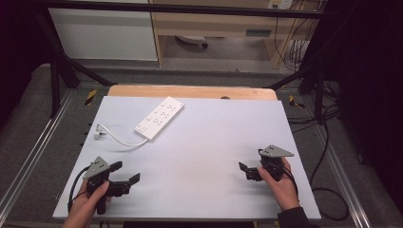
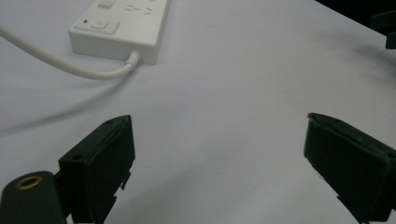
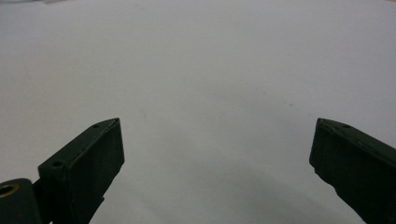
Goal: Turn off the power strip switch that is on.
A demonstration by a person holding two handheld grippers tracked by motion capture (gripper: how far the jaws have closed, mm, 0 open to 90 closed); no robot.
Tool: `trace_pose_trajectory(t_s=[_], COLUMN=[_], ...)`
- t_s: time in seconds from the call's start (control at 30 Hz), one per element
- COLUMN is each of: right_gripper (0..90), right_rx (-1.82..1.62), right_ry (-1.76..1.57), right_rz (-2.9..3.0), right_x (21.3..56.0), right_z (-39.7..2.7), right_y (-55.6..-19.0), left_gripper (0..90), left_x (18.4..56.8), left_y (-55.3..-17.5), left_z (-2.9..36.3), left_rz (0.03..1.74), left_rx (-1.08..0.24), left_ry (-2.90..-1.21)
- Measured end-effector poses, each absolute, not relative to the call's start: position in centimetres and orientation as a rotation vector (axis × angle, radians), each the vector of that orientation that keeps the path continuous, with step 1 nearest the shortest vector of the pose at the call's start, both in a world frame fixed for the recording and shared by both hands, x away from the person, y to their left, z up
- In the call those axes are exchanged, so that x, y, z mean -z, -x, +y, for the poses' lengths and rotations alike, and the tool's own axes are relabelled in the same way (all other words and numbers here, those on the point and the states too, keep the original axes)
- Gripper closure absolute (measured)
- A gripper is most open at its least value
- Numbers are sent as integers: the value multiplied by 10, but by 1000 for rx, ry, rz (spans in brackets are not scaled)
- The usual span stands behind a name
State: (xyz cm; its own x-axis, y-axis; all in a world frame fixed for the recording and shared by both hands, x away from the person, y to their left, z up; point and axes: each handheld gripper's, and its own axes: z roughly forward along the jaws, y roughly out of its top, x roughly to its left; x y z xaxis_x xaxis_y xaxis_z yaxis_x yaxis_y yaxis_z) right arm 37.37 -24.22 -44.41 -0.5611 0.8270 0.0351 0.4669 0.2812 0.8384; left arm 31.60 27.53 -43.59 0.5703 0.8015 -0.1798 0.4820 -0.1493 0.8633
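A white power strip point(image 1: 160, 118) lies at an angle on the table's back left. Its white cord point(image 1: 123, 140) curls forward and left to a plug point(image 1: 99, 131). My left gripper point(image 1: 126, 172) rests near the front left edge, held by a hand, open and holding nothing. The left gripper view shows its open gripper point(image 2: 219, 158) over bare mat, with the power strip point(image 2: 121, 23) and cord point(image 2: 60, 63) ahead at upper left. My right gripper point(image 1: 250, 166) is at the front right, also open. In the right gripper view, the open gripper point(image 3: 217, 158) is above plain mat.
A pale grey mat point(image 1: 209, 137) covers the table, with a wooden strip point(image 1: 190, 91) along its back edge. Black frame posts and cables stand around the table, and shelving sits beyond it. The other gripper's dark tip point(image 2: 387, 28) shows at the far right of the left gripper view.
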Motion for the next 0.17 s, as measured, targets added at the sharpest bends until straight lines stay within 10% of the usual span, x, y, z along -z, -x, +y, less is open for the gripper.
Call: trace_pose_trajectory(t_s=[0.17], right_gripper=[36], right_rx=[-1195], right_ry=[-1170], right_rz=[2142], right_x=[444], right_z=[-243], right_y=[-374], left_gripper=[89], left_x=[440], left_y=[-313], left_z=[267], left_rz=[1022], left_rx=[-399], left_ry=[-1849])
